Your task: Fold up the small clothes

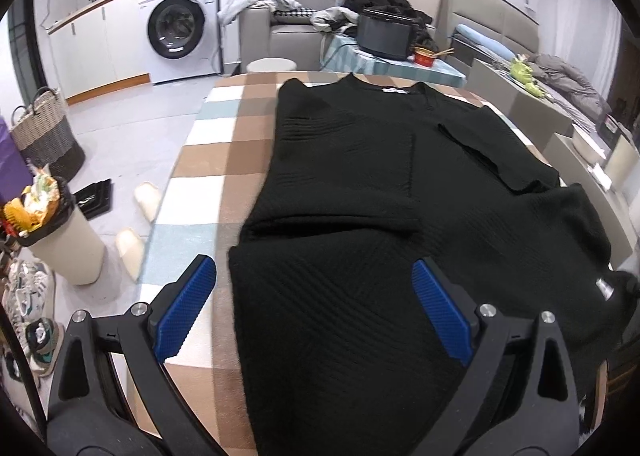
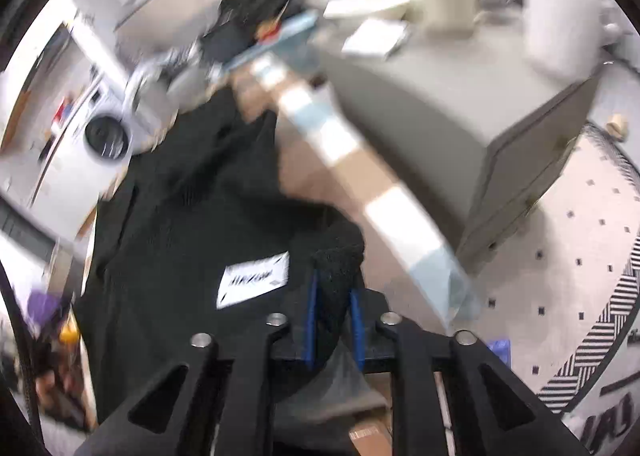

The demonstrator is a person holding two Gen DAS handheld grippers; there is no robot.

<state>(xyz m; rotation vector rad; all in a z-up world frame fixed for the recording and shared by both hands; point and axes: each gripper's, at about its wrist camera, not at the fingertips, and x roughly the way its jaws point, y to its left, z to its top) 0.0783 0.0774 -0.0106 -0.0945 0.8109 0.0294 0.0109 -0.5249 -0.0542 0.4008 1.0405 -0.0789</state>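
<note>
A black knit sweater lies flat on the checkered table, collar at the far end, both sleeves folded in across its body. My left gripper is open, its blue pads spread over the sweater's near left hem, holding nothing. In the blurred right wrist view my right gripper is shut on a bunched edge of the sweater, lifted off the table; a white label shows beside it. The right gripper's tip also shows in the left wrist view at the sweater's right edge.
A washing machine, woven basket, a full bin, slippers and shoes lie on the floor left of the table. A sofa with clothes and a dark box stand behind. A grey cabinet stands right.
</note>
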